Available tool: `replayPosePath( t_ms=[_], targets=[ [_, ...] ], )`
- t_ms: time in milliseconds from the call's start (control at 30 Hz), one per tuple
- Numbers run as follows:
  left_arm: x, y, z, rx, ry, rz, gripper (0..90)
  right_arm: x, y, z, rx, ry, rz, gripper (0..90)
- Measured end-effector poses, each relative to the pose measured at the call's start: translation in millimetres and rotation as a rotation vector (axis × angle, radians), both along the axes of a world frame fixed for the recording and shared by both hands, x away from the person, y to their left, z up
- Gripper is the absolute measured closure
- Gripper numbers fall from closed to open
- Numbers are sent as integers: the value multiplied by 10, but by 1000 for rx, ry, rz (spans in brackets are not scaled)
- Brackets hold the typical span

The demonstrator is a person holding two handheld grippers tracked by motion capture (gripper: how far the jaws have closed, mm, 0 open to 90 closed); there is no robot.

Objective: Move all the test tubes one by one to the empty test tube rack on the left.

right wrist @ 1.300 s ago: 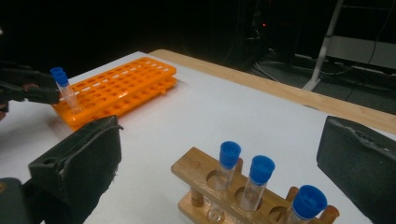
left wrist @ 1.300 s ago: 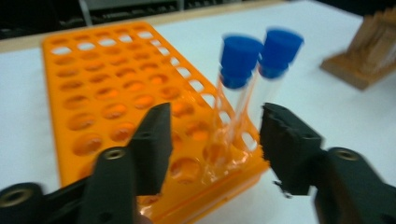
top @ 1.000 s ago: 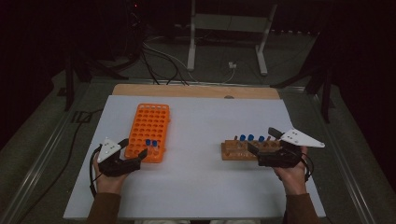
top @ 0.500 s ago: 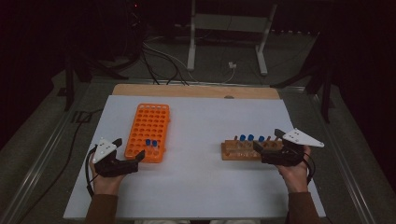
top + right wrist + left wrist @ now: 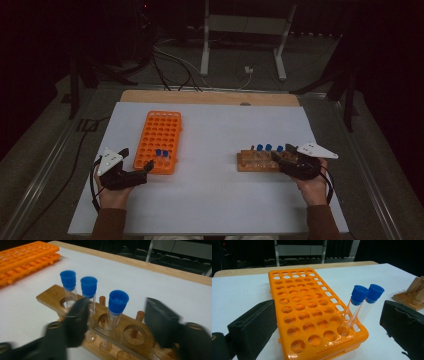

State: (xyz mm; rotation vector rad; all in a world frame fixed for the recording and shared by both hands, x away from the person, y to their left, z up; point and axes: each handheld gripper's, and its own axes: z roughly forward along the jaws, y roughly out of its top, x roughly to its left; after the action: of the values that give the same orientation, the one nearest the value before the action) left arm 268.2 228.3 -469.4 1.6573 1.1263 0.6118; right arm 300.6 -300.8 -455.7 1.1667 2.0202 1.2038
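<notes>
Right gripper view shows the right tongs (image 5: 113,322) closing around a blue-capped tube (image 5: 115,308) in the wooden rack (image 5: 125,335), not yet pressing. Left tongs (image 5: 324,332) gape wide at the orange rack (image 5: 307,315), left on the surface (image 5: 215,200).

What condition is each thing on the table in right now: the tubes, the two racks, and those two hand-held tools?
Orange rack: flat on the table, mostly empty holes.
Two blue-capped tubes: capped, leaning in the orange rack's near corner.
Wooden rack: upright, holding three tubes.
Three blue-capped tubes: capped, standing in the wooden rack.
Left tool: open, holding nothing.
Right tool: jaws just closing around one tube, not yet touching.
</notes>
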Motion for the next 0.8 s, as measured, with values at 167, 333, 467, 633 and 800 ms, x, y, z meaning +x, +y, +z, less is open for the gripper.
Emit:
replayPosePath(
  t_ms=[167, 333, 467, 633, 800],
  targets=[
    [-1, -7, 0, -1, -1, -2, 18, 26, 13, -66, -12, 19, 11, 579],
    [-2, -7, 0, -1, -1, -1, 18, 39, 5, -87, 11, 19, 8, 663],
    [0, -11, 0, 0, 0, -3, 18, 41, 27, -92, 12, 15, 10, 698],
    [0, -14, -2, 1, 0, -3, 18, 50, 53, -104, 25, 14, 24, 760],
    [-1, -12, -1, 0, 0, -4, 18, 46, 65, -101, 18, 10, 22, 765]
  ],
)
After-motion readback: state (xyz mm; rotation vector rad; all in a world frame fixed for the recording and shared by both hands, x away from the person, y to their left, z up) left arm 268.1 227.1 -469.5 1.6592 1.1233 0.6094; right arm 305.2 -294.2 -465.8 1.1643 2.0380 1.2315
